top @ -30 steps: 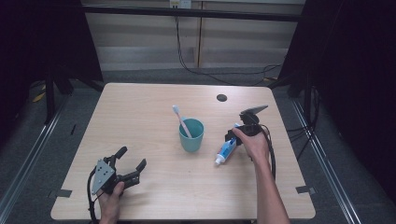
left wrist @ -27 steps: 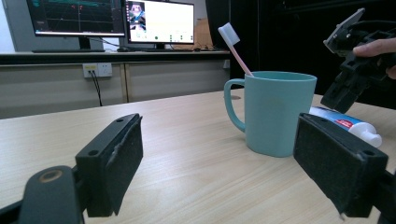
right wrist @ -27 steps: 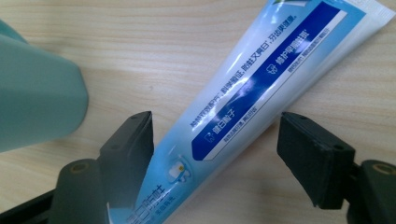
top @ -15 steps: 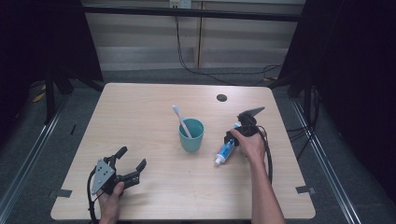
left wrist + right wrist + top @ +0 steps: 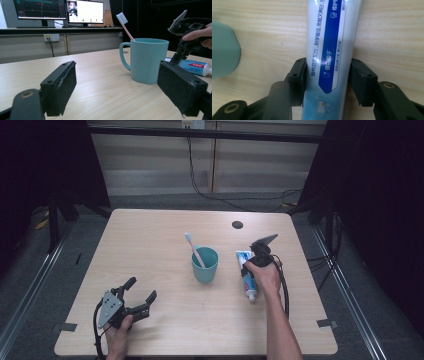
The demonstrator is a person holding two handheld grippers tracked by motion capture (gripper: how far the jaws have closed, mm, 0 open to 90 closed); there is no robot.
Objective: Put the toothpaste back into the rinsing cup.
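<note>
Our right tool [image 5: 327, 82] straddles the toothpaste tube [image 5: 332, 42] lying right of the cup [image 5: 205, 264]; we should squeeze mid-body, squarely, before lifting. Left tool [image 5: 134, 299] rests spread.

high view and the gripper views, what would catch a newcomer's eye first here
The teal mug at the table's middle, with a pink toothbrush leaning out of it, stands out first. Just right of it, the right gripper has its jaws on both sides of a blue-and-white toothpaste tube lying on the wood. The left gripper rests open near the front left.
</note>
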